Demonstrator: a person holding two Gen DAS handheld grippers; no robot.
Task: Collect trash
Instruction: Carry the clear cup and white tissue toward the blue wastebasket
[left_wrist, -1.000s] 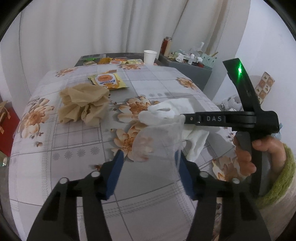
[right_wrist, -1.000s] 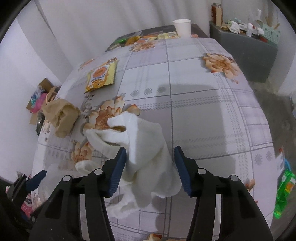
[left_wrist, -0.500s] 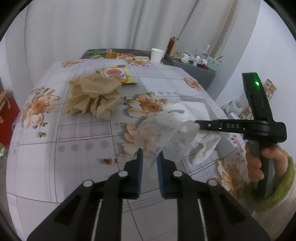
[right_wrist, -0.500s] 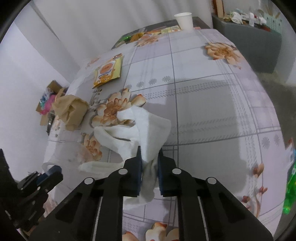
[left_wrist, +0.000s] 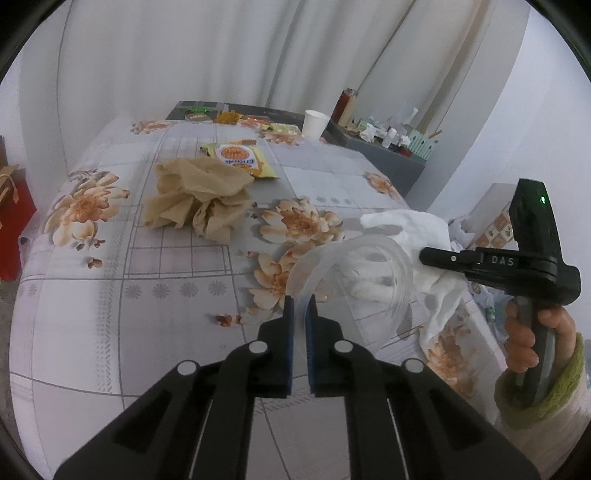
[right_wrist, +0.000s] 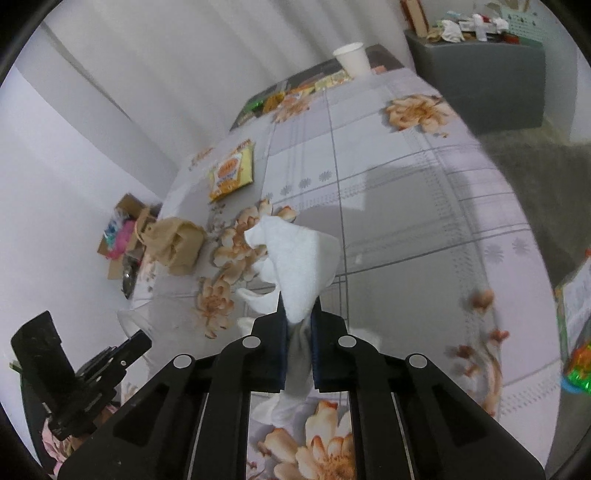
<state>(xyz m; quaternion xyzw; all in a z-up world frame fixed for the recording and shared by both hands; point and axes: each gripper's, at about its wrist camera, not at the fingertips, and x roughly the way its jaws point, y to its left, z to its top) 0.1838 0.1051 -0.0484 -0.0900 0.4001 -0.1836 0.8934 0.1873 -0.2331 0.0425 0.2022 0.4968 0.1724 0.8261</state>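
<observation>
My left gripper (left_wrist: 300, 303) is shut on the rim of a clear plastic cup (left_wrist: 354, 273) and holds it above the floral tablecloth (left_wrist: 147, 280). My right gripper (right_wrist: 298, 308) is shut on a crumpled white tissue (right_wrist: 299, 258) and holds it off the table; in the left wrist view the tissue (left_wrist: 417, 229) hangs just behind and right of the cup. A crumpled brown paper wad (left_wrist: 199, 199) and a yellow snack wrapper (left_wrist: 240, 160) lie farther back on the table. The wad (right_wrist: 177, 243) and wrapper (right_wrist: 232, 171) also show in the right wrist view.
A white paper cup (left_wrist: 314, 123) and several small wrappers (left_wrist: 236, 118) sit at the table's far end. A grey cabinet (left_wrist: 384, 155) with clutter stands at the back right. A cardboard box (right_wrist: 122, 229) sits on the floor to the left. A green packet (right_wrist: 576, 354) lies at the right.
Both grippers have shut, the left on the clear cup, the right on the white tissue. Both items have been lifted off the table and the views have pulled back.
</observation>
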